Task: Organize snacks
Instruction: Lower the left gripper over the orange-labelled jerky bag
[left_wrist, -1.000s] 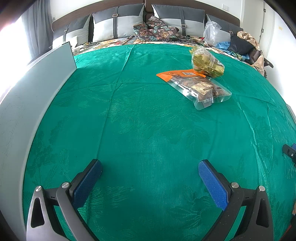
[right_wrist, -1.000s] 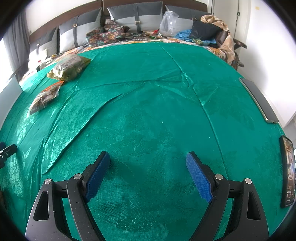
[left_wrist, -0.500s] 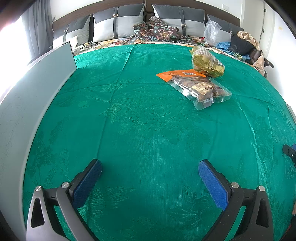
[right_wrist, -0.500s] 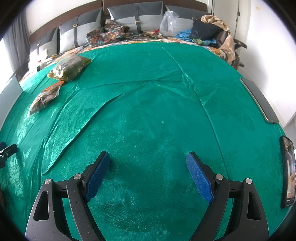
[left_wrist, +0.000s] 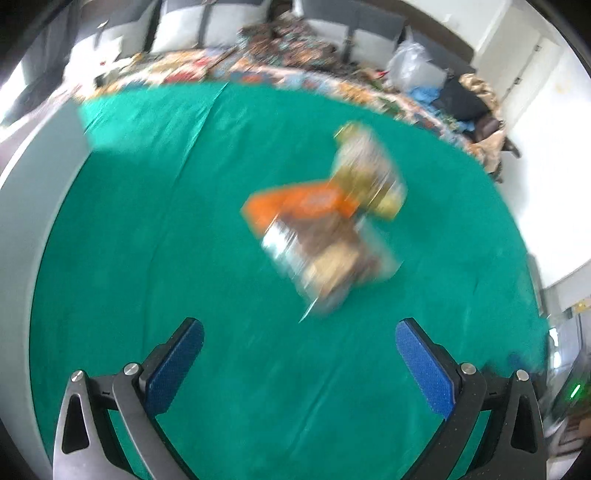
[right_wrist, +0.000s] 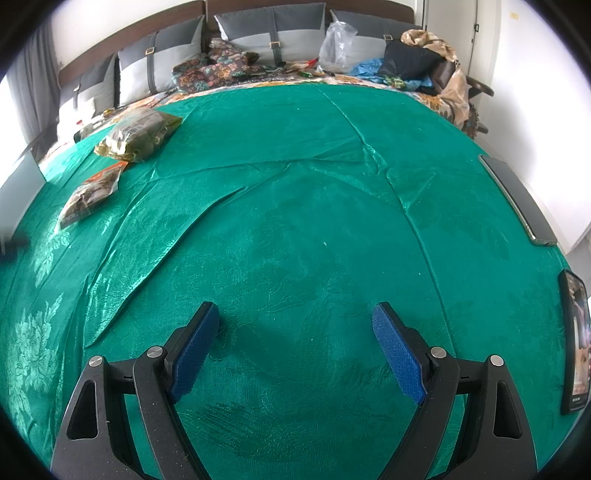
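Green bedspread (left_wrist: 147, 229) carries the clear snack bag (left_wrist: 325, 254) ahead of the left hand-held gripper (left_wrist: 299, 354), jaws spread and empty, long axis slanting away toward the gold bag (left_wrist: 365, 173); the right hand-held gripper (right_wrist: 295, 347), also spread, sits farther off.

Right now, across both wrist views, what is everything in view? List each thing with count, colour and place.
Clear snack bag with orange header: one, clear and orange, far left of the cloth, nearer the camera than the gold bag.
Gold-green foil snack bag: one, gold-green, just beyond the clear bag.
Shiny green bedspread: one, green, covering the bed.
Grey two-tone pillows: several, grey, along the headboard.
Clear plastic bag: one, clear, at the bed's head.
Dark phone: one, black, right edge of the cloth.
Grey flat panel: one, grey, left edge.
Left tool: one, black with blue pads, open, empty.
Right tool: one, same colours, open, empty.
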